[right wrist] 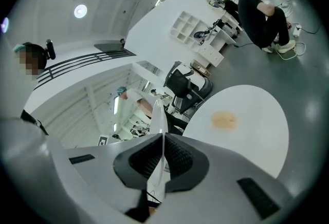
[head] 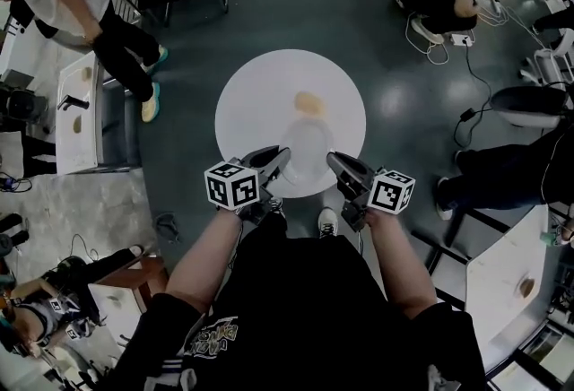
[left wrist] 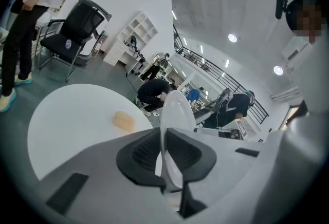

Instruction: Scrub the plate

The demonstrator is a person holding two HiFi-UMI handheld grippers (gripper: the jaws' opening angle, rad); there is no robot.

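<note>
Plate (head: 308,147): plain white, glossy, round, held level just above the near edge of the round white table (head: 260,84). The left gripper (head: 276,158) is clamped on its left rim and the right gripper (head: 338,163) is pinched nearly closed on the thin right rim. A tan lump, probably a sponge (head: 309,102), lies on the table beyond the plate.
</note>
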